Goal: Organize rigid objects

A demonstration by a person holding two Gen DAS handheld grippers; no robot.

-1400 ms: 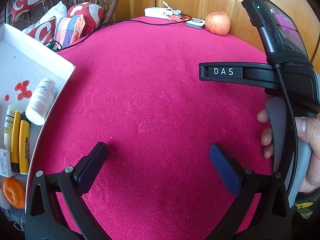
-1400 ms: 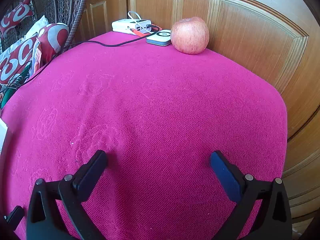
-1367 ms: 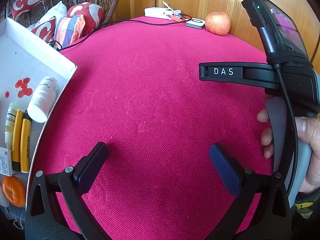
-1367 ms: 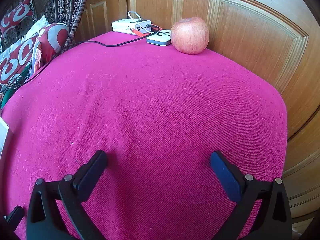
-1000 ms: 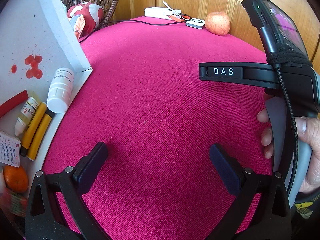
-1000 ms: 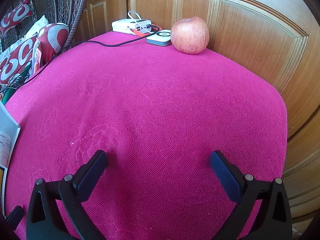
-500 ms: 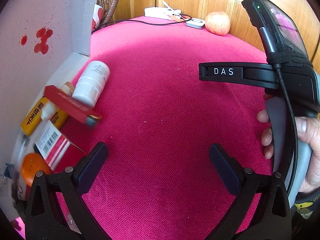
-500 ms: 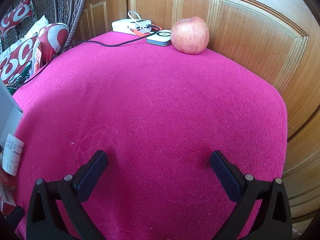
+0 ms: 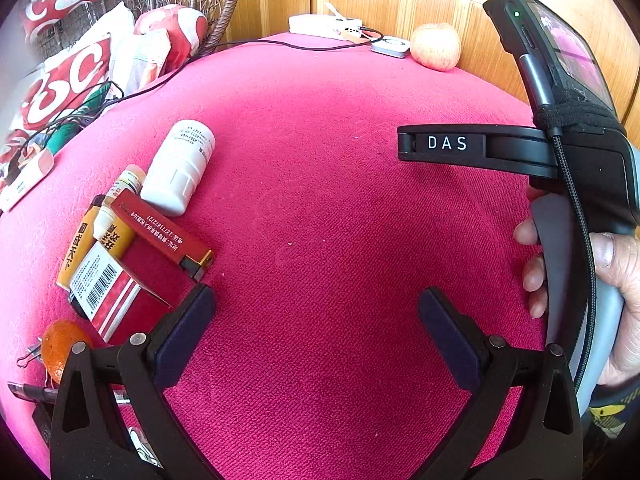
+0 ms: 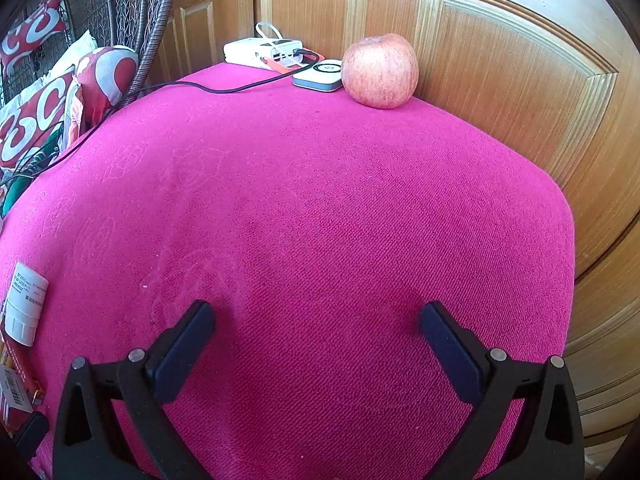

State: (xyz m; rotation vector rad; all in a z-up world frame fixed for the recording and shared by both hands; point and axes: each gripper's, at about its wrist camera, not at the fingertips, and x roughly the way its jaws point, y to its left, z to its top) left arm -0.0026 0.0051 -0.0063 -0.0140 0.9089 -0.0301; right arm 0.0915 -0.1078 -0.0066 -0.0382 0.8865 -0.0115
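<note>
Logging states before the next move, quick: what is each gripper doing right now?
Left gripper: open, holding nothing.
Right gripper: open, holding nothing.

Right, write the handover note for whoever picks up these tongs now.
Left tongs: open, empty, low over the pink cloth.
Right tongs: open, empty, held in a hand.
Things lie in a heap at the cloth's left edge: white bottle, red lighter, red box, yellow tubes, orange, binder clip. The apple sits at the far edge by the chargers.
Done: nothing sorted yet.
Left: separate and arrange the heap.
</note>
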